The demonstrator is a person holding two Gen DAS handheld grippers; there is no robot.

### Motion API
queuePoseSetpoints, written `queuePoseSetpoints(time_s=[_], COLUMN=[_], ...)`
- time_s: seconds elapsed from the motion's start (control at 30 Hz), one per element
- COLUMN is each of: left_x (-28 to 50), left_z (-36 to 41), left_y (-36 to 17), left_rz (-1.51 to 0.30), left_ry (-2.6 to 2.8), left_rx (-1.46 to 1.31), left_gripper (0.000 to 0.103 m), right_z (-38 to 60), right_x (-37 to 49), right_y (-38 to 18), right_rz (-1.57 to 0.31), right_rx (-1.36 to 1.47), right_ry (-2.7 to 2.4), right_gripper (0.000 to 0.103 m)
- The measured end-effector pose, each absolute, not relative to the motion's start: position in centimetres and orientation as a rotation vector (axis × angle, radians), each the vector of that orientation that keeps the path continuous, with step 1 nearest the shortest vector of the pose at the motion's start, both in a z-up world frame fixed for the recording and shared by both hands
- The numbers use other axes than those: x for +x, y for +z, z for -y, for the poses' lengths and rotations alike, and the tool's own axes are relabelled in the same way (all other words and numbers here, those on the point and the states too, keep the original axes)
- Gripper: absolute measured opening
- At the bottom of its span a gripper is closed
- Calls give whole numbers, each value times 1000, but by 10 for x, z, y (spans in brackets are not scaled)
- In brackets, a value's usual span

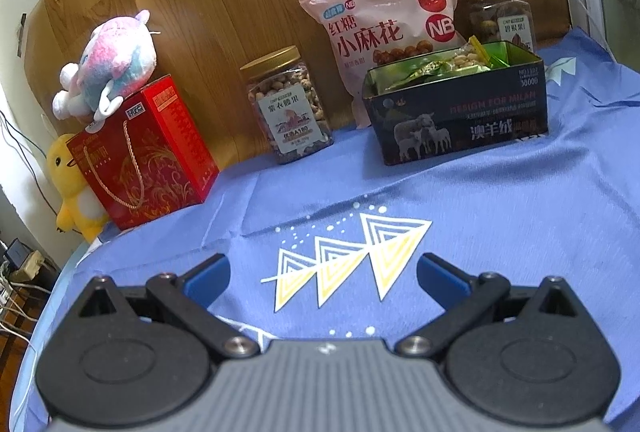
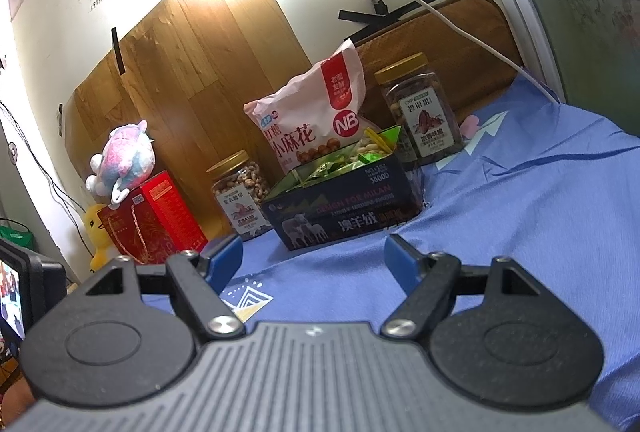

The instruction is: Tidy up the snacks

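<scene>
Blue cloth (image 1: 500, 216) in front of dark tin (image 1: 460, 112) lies bare: your claws pass freely there. Behind tin, pink bag (image 1: 384, 32) and jar (image 1: 500, 12) block. Left of tin, narrow gap, then nut jar (image 1: 288, 104), red box (image 1: 148, 152).

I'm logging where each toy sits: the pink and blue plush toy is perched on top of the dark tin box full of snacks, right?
Not quite. The pink and blue plush toy is perched on top of the red gift box, not the dark tin box, which does hold snacks. The left wrist view shows it.
</scene>
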State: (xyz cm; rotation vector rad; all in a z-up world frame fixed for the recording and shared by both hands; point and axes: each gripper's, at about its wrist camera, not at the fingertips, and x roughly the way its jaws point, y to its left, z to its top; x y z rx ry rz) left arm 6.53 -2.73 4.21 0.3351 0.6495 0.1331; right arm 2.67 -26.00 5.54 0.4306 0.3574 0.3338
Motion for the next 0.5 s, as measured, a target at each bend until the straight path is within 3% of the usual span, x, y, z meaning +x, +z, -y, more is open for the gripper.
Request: queuePoseSetpoints(time_s=[0.5], left_x=[72], left_z=[29], left_y=[31], left_rz=[-693], left_ry=[137], left_rx=[355], left_gripper=[103], right_z=[266], right_x=[28], right_y=[50], right_rz=[-372], right_rx=[458], right_ry=[324], right_gripper=[80])
